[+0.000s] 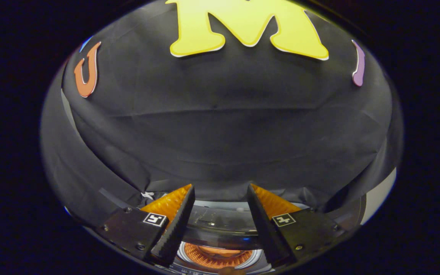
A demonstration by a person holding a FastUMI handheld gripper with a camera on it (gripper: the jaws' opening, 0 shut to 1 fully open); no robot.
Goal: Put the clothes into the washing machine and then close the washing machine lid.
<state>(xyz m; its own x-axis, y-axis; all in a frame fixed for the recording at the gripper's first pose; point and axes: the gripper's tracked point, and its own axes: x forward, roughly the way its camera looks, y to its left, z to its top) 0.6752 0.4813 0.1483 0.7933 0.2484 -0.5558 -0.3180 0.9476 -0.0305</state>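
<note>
One washing machine sits below the gripper, its lid raised.

Orange clothes lie inside its one round drum, between the two fingers, which stand wide apart, gripping nothing; black booth cloth hangs beyond.

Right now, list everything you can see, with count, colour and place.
booth wall: one, black cloth, beyond the fingers, draped down to the washing machine.
washing machine: one, dark glossy top with a pale ring round the opening, below and between the fingers.
drum opening: one, orange-lit inside, low between the fingers; whether clothes lie in it cannot be told.
pale panel: one, whitish, past the cloth's edge to the right of the fingers.
gripper: one, fingers spread apart, nothing between them, pointing at the wall above the machine.
</note>
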